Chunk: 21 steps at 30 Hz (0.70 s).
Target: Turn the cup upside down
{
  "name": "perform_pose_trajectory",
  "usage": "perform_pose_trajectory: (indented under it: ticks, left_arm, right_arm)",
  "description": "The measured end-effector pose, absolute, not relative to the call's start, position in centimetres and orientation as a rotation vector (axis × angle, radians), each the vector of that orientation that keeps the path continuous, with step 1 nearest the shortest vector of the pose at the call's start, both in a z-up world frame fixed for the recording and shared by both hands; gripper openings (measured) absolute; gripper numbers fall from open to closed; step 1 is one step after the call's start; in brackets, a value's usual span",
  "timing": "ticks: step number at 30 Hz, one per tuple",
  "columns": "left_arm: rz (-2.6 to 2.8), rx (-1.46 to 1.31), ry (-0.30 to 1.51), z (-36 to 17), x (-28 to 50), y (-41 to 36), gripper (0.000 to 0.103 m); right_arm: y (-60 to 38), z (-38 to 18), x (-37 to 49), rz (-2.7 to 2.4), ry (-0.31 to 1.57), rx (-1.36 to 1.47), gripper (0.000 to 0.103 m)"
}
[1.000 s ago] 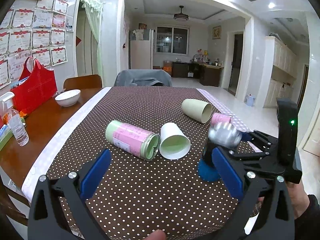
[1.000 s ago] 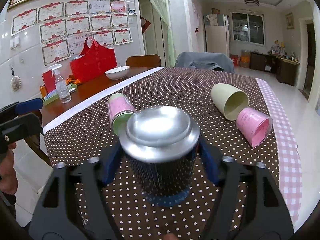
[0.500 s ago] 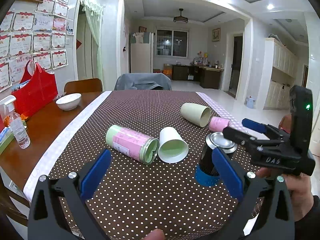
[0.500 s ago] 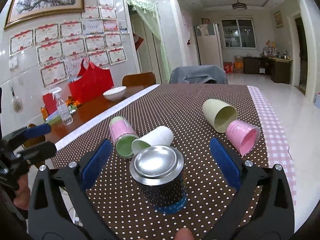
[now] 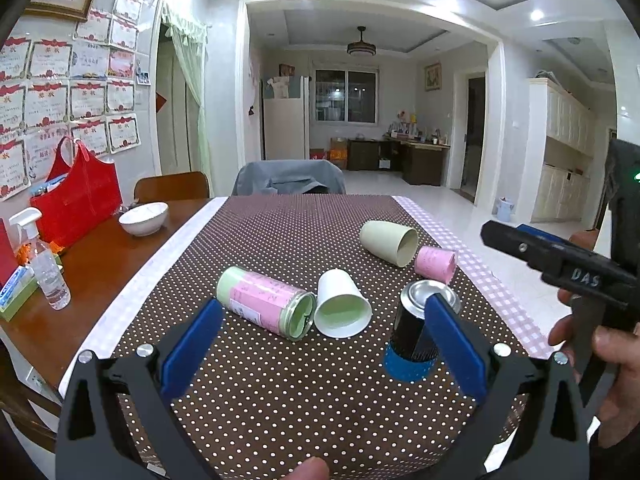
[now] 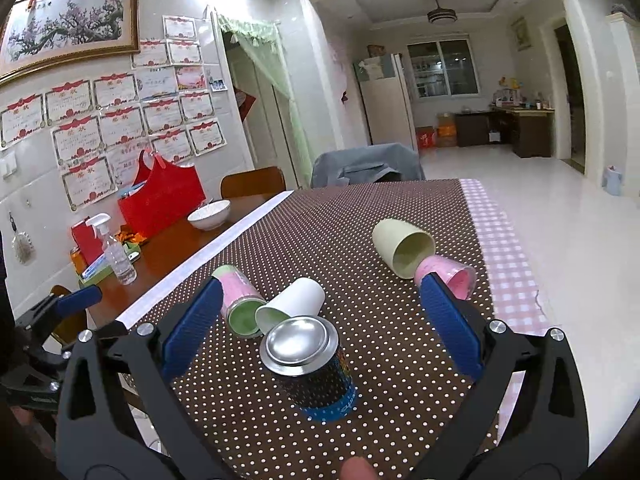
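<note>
We've let go: a second ago our right gripper was clamped on the dark can, and now it has pulled back and up, blue pads spread wide with nothing between them. The can stands on its blue-banded end on the near part of the dotted tablecloth, shiny metal end facing up, clear of both pads.

Our left gripper hangs low at the near edge, its jaws wide apart too, gripping nothing. Through it we see the same can at near right, just behind the right pad.

Moving outward, the white cup lies on its side mid-table, mouth toward us, touching or almost touching the open end of the pink-and-green tin lying to its left. Farther right, the cream cup and the pink cup lie tipped over side by side, close enough that we can't tell if they touch.

Far left, on bare wood, sit a white bowl, a red bag and a spray bottle.
</note>
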<state>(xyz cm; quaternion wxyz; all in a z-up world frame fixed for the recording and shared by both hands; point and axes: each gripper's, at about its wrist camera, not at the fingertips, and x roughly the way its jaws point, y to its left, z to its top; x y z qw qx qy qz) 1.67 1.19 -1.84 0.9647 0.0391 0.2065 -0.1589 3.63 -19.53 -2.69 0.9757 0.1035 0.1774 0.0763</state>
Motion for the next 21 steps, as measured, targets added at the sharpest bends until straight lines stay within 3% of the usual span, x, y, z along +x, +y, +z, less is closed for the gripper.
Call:
perform_pose_trajectory:
  ticks: [21]
  left_arm:
    - [-0.266, 0.045, 0.325, 2.6, -2.2, 1.4, 0.099]
  right_arm:
    - [-17.6, 1.3, -3.1, 0.066, 0.256, 0.156, 0.097]
